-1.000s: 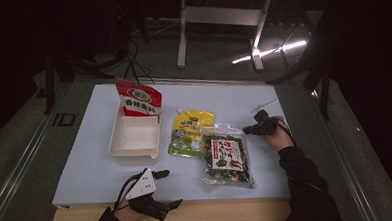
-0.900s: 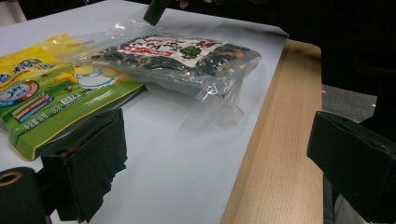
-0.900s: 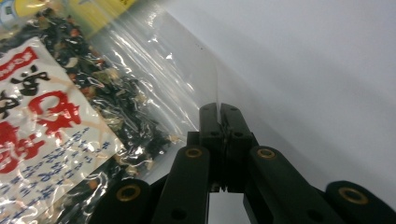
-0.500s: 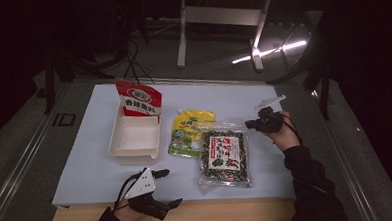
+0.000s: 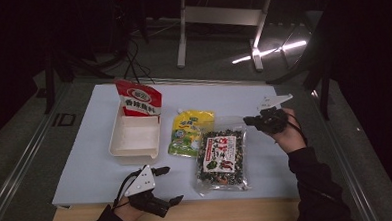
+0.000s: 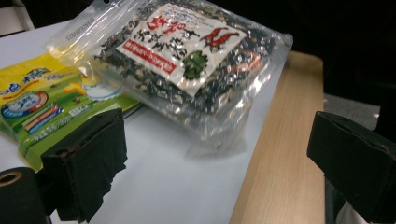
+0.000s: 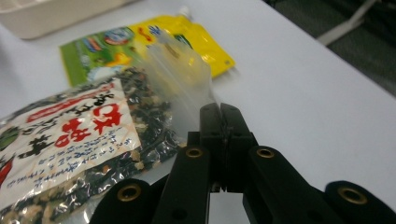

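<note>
The right gripper is clamped on the clear top corner of the seaweed snack bag, jaws pressed together on the plastic. Compared with a second ago, that hand has risen and the pinched corner now lifts off the white mat, so the pickup looks just begun; most of the bag lies flat, just right of the yellow pouch. The right gripper view shows the film stretched up into the jaws, which the high view leaves too small to read. The left gripper rests at the near edge, jaws wide and empty. The white tray holds a red packet leaning at its far end.
</note>
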Demonstrator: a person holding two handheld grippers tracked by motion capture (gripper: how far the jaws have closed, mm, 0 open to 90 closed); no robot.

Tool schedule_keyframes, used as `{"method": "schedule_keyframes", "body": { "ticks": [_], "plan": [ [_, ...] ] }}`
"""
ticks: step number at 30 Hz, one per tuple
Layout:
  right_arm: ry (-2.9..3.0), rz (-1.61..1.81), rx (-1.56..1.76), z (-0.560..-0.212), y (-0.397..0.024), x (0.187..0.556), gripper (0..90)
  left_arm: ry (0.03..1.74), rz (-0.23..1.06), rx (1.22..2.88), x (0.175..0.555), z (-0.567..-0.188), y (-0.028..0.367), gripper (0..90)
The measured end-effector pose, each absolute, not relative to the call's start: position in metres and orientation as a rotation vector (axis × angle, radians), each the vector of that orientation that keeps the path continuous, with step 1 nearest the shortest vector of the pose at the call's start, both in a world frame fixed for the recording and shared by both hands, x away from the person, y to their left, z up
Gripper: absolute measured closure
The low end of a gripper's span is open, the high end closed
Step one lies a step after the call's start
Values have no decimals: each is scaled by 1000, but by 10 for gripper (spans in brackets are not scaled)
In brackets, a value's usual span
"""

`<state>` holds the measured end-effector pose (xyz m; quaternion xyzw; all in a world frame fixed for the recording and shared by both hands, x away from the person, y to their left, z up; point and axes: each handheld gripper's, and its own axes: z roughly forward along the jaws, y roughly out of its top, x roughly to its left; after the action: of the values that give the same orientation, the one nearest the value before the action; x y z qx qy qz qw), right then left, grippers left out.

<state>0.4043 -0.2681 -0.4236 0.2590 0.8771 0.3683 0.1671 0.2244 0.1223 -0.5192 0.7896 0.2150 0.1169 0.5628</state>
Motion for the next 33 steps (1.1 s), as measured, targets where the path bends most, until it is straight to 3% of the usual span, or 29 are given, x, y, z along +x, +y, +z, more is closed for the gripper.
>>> {"method": "schedule_keyframes", "body": {
  "ticks": [11, 33],
  "plan": [
    [2454, 1140, 580, -390, -258, 374, 897, 583, 243, 1904, 228, -514, 122, 57],
    [2461, 1276, 221, -336, -228, 315, 897, 634, 314, 1876, 244, -493, 124, 57]
  ]
}}
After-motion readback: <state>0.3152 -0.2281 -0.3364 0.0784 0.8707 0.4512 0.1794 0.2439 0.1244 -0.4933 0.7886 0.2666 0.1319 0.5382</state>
